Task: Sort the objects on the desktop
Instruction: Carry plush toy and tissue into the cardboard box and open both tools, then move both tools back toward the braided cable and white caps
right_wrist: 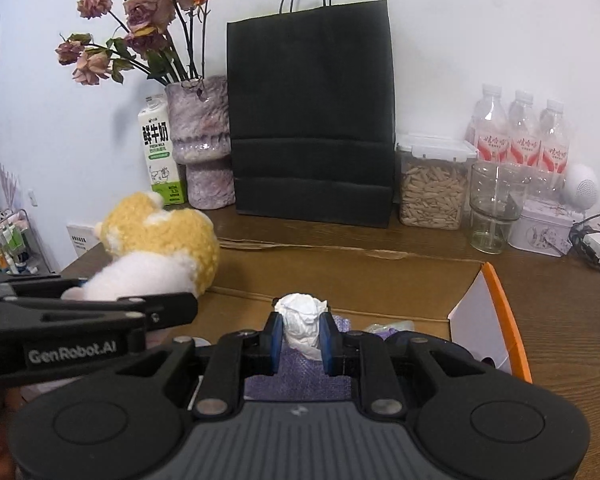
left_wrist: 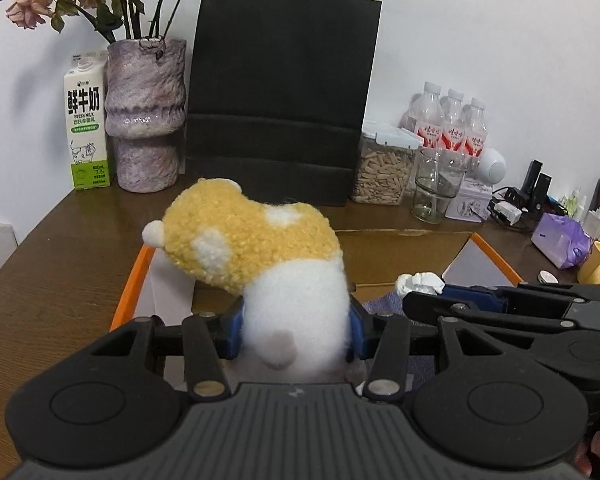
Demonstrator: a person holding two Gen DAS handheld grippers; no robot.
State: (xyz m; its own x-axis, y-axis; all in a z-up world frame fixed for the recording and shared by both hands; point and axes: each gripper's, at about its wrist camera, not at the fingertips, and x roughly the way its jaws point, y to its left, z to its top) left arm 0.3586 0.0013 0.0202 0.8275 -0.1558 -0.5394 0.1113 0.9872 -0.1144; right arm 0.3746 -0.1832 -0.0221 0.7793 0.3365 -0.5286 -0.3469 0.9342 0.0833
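Observation:
My left gripper [left_wrist: 296, 332] is shut on a yellow and white plush toy [left_wrist: 252, 248] and holds it above an open cardboard box with orange edges [left_wrist: 132, 284]. The toy also shows at the left of the right wrist view [right_wrist: 160, 248]. My right gripper [right_wrist: 301, 338] is shut on a crumpled white tissue ball [right_wrist: 301, 320], also over the box [right_wrist: 503, 304]. The right gripper shows in the left wrist view [left_wrist: 451, 294] with the tissue [left_wrist: 417, 283] at its tip. A purple cloth [right_wrist: 296, 372] lies inside the box below the tissue.
On the brown table [left_wrist: 52, 280] at the back stand a milk carton [left_wrist: 84, 128], a purple vase with dried roses [left_wrist: 146, 116], a black paper bag [left_wrist: 280, 96], a jar of seeds [left_wrist: 383, 168], a glass [left_wrist: 435, 184], water bottles [left_wrist: 451, 124] and a yellow mug [left_wrist: 599, 268].

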